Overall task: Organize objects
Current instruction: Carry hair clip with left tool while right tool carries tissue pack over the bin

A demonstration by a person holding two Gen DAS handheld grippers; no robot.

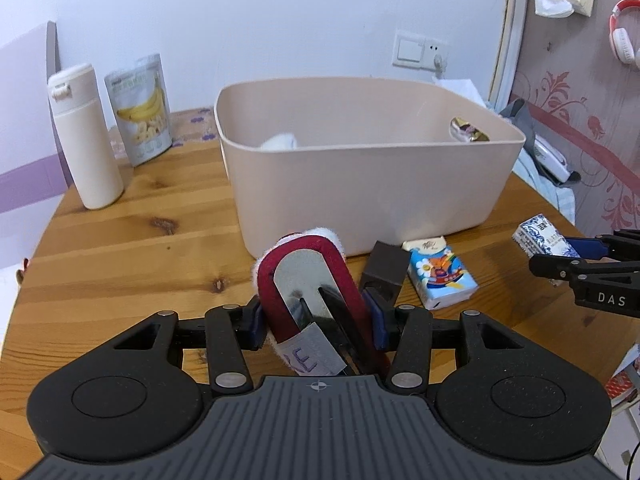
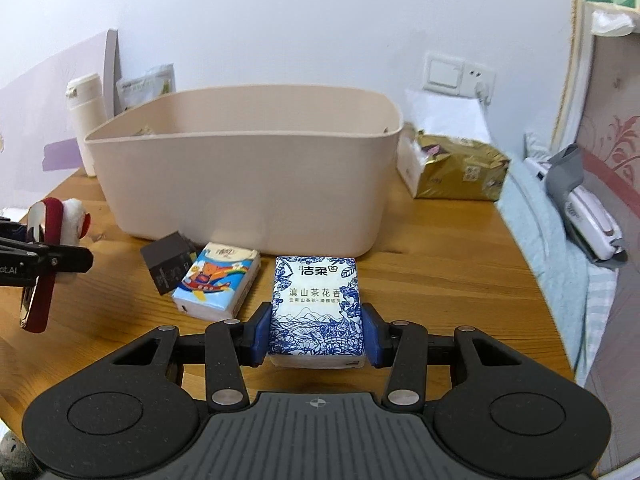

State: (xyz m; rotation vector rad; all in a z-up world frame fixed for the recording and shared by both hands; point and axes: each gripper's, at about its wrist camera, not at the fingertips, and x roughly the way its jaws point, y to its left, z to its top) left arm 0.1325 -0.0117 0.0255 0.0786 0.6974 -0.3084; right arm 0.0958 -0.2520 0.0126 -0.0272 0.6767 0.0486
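Blue pads of the left gripper (image 1: 318, 320) clamp a red clip (image 1: 316, 280) before the bin (image 1: 360, 184); only this view shows a white thing (image 1: 280, 141) inside. Right gripper (image 2: 316, 332) pinches a blue-white tissue pack (image 2: 316, 308); its view alone reveals a gold bag (image 2: 460, 168) behind the bin.

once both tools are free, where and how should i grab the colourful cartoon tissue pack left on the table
Take the cartoon tissue pack across its two long sides, coming from above. It lies flat on the table, and the black box sits tight against one end, so the ends are the harder way in.
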